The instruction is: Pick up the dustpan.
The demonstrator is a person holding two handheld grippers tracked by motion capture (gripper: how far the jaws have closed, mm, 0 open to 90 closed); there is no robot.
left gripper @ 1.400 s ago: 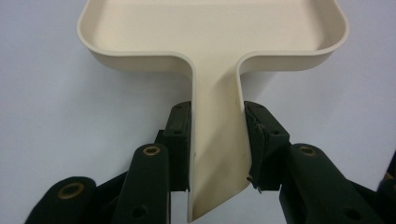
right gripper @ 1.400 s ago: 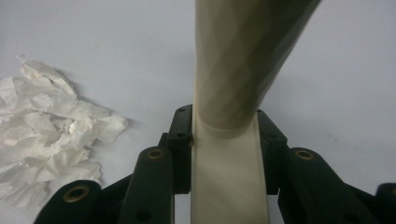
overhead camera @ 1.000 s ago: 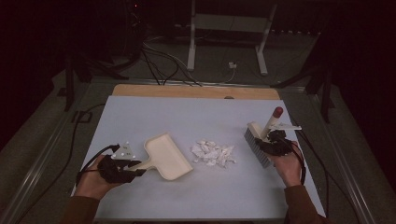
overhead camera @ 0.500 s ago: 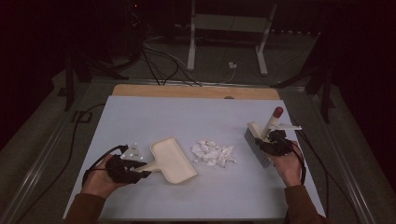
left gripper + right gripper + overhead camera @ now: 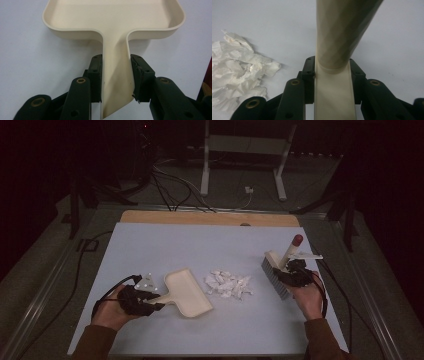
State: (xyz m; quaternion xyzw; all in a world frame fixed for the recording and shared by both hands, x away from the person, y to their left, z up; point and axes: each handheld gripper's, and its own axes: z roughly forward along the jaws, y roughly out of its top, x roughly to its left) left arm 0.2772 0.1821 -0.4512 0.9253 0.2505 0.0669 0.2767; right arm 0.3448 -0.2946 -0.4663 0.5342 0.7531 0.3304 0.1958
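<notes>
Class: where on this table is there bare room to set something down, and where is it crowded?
Free: the far half of the table, beyond the dustpan, paper scraps and brush; also the near edge between the forearms. Crowded: the middle row where those three sit.

Smooth cream plastic dustpan point(image 5: 115, 22), crumpled white paper scraps point(image 5: 234, 72), matt pale-blue table point(image 5: 165, 245).

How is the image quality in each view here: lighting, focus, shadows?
High view: the table is evenly lit while the surroundings fall into darkness; the paper scraps look soft. Left gripper view: bright and sharp, the dustpan casting a soft shadow. Right gripper view: the brush handle looms close and slightly blurred, its upper right side in shade.
</notes>
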